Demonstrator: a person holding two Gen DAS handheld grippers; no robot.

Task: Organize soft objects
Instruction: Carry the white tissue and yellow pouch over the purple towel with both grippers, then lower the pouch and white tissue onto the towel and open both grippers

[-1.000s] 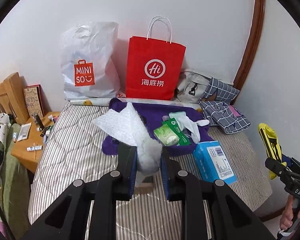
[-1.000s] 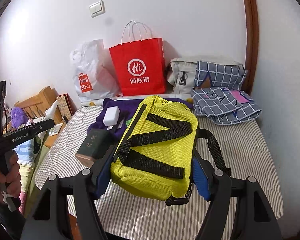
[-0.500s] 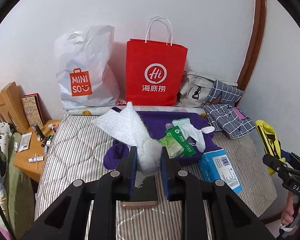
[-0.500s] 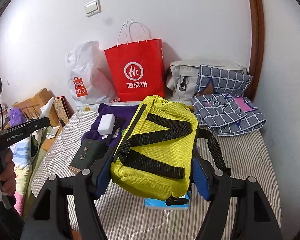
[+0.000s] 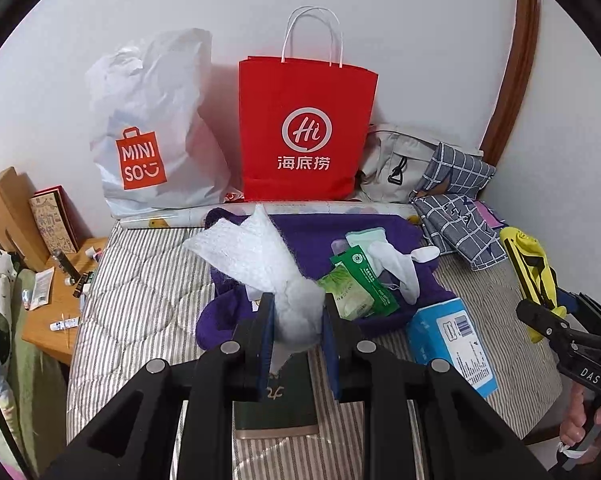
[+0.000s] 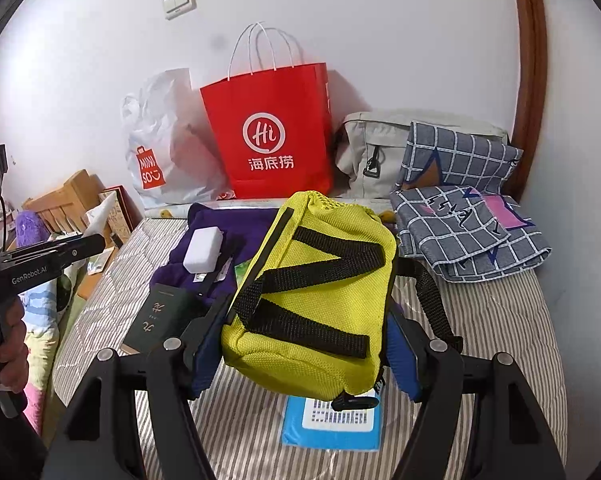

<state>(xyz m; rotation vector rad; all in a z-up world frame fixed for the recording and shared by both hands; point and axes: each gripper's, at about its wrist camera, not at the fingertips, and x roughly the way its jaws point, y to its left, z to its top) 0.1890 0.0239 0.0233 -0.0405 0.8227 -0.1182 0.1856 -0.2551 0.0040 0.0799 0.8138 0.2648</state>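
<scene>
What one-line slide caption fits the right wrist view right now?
Right gripper clamps a yellow mesh bag above the striped mattress, red paper bag against the wall behind.

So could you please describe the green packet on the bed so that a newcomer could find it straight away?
Start at the red paper bag standing against the wall, then drop to the purple cloth spread before it. The green packet lies on that cloth beside a white sock, the only green thing there.

blue box (image 6: 332, 424) half under yellow bag (image 6: 312, 300)
</scene>
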